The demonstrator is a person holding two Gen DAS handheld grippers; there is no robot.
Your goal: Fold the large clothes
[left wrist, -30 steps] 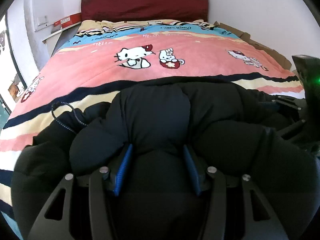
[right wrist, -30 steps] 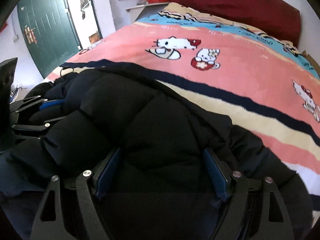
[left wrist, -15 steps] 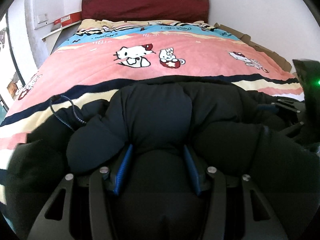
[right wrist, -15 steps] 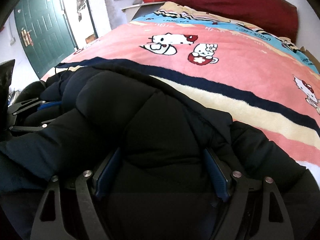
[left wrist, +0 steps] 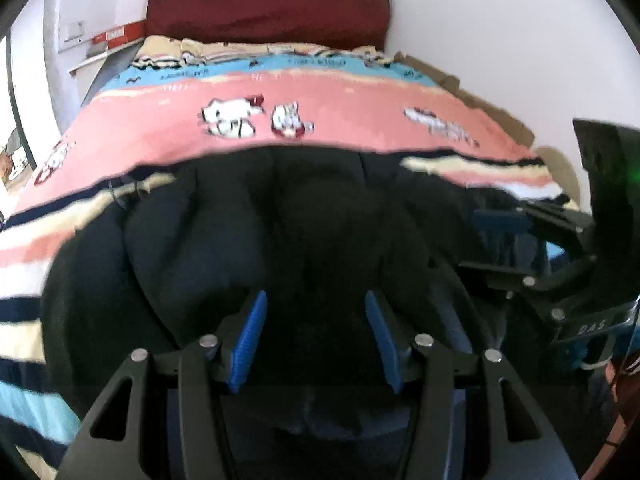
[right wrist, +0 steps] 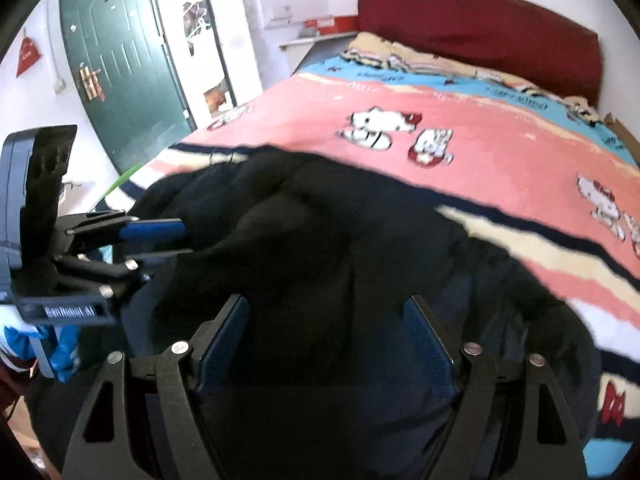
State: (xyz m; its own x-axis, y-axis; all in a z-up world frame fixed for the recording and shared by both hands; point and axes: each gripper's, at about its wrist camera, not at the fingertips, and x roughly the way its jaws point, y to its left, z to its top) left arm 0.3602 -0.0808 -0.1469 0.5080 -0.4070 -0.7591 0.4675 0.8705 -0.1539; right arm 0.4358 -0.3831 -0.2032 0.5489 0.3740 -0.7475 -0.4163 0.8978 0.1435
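Note:
A bulky black puffer jacket (left wrist: 304, 220) lies on the near part of the bed, bunched and partly raised. My left gripper (left wrist: 314, 320) is shut on a thick fold of it, blue pads (left wrist: 250, 340) pressing into the padding. In the right wrist view the same jacket (right wrist: 320, 248) fills the foreground, and my right gripper (right wrist: 326, 336) is shut on another thick fold. Each gripper shows in the other's view: the right gripper (left wrist: 516, 232) at the right edge, the left gripper (right wrist: 160, 240) at the left edge. A thin drawcord (left wrist: 128, 196) hangs at the jacket's left side.
The bed carries a pink, cream, blue and navy striped blanket (left wrist: 360, 104) with cartoon cats, and a dark red headboard (left wrist: 264, 12) at the far end. A green door (right wrist: 116, 64) stands left of the bed. Cardboard (left wrist: 460, 84) lines the wall side.
Both grippers have risen and drawn back toward the bed's foot, lifting the gripped jacket folds with them. The jacket hem now hangs higher off the blanket. Both grips stay the same.

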